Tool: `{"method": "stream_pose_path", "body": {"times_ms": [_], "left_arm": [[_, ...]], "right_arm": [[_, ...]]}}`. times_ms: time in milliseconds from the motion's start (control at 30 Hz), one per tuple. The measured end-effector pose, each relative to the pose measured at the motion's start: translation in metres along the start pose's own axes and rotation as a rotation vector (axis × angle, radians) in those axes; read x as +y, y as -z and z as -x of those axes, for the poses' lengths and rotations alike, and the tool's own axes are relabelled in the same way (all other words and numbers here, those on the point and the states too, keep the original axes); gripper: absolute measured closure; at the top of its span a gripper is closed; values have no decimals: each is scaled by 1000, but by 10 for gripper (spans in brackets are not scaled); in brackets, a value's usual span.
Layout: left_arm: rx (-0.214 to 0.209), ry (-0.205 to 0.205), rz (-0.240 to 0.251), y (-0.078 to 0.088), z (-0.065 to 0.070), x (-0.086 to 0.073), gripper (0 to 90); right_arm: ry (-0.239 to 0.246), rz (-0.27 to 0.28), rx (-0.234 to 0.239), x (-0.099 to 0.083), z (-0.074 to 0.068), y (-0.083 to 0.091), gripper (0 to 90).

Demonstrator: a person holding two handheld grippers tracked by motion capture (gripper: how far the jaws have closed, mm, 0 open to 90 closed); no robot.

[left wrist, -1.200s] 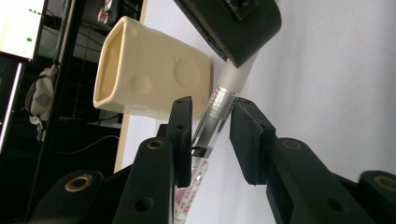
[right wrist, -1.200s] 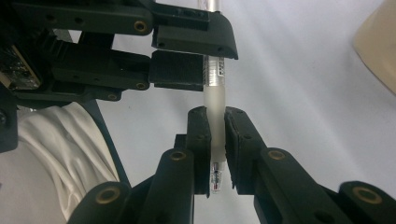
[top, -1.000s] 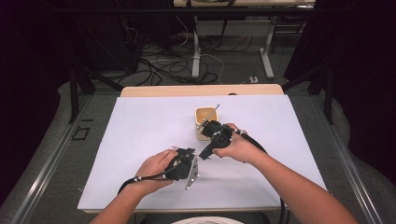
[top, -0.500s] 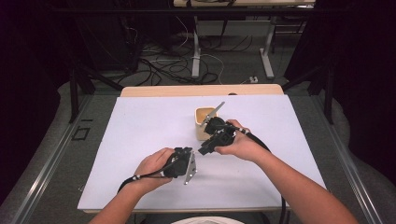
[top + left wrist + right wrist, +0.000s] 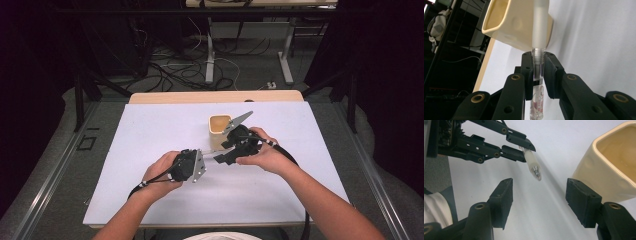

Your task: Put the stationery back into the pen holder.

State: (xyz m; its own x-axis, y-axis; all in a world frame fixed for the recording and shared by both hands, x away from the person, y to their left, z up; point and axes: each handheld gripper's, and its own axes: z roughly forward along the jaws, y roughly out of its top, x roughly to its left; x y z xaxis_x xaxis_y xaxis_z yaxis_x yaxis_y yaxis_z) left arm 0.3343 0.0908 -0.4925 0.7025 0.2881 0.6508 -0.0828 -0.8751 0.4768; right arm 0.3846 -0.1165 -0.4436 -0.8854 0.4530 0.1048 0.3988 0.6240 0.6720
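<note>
On the white table top [image 5: 150, 150], just short of the cream square ceramic cup [image 5: 219, 131], the left gripper [image 5: 538, 75] was clenched on a clear plastic pen with a frosted white cap [image 5: 539, 32], holding it level with its capped tip pointing toward the right gripper [image 5: 537, 202]. That right gripper's jaws had just been opening and stood apart with nothing between them, the pen's tip hanging just beyond them and the cup close beside one jaw, near the table's middle
</note>
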Motion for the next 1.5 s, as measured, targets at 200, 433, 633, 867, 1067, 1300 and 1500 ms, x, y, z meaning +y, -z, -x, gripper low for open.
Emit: {"method": "stream_pose_path", "body": {"times_ms": [200, 433, 633, 867, 1067, 1300, 1500], "left_arm": [[-21, 87, 20, 0, -10, -1, 797], [-43, 214, 58, -2, -27, 3, 797], [-82, 337, 124, -6, -43, 9, 797], [-133, 470, 200, -13, -61, 17, 797], [-163, 576, 262, -20, -75, 24, 797], [-183, 669, 339, -27, -91, 32, 797], [-188, 710, 369, -36, -97, 39, 797]], "right_arm": [[-12, 70, -53, -6, 3, 6, 312], [-58, 129, -91, -15, 5, 12, 194], [-89, 192, -120, -23, 6, 17, 151], [-102, 244, -162, -31, 8, 20, 145], [-115, 267, -194, -35, 8, 22, 55], [-118, 281, -229, -37, 10, 25, 0], [-129, 280, -237, -41, 12, 26, 0]]}}
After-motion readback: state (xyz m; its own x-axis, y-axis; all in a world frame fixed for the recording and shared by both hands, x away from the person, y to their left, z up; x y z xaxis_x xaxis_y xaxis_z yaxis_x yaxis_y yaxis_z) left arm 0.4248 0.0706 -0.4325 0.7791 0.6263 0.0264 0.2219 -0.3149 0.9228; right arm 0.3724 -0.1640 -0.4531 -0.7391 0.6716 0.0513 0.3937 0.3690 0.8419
